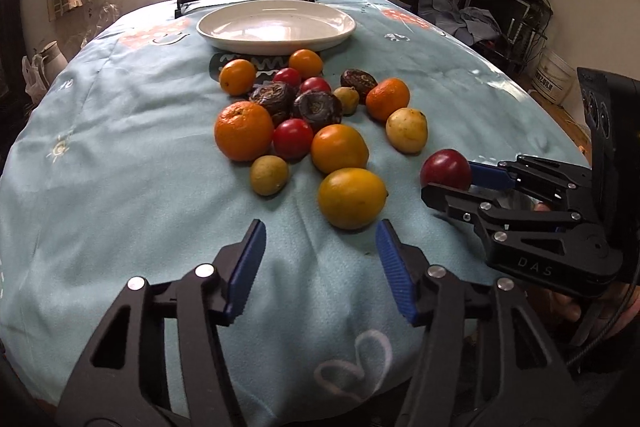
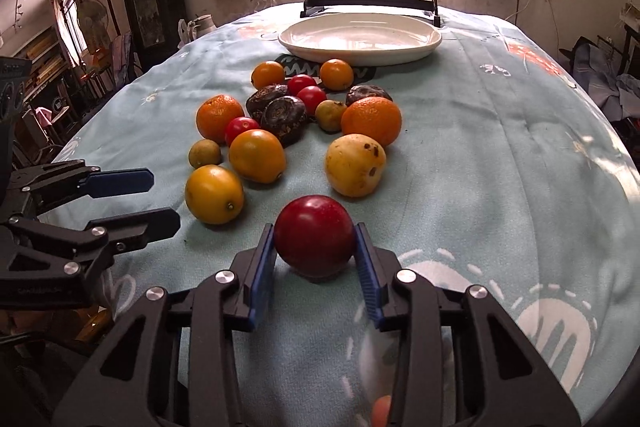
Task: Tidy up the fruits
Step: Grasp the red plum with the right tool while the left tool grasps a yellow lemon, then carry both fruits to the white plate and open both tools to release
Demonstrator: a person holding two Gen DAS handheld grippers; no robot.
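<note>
Blue pads of the right gripper press both sides of a dark red plum, which rests on the pale blue tablecloth nearest the camera, apart from the main pile. Left gripper stands partly open with nothing between its jaws, just short of a yellow-orange citrus fruit. Remaining oranges, tomatoes and dark fruits lie clustered before a white plate, which holds no fruit.
</note>
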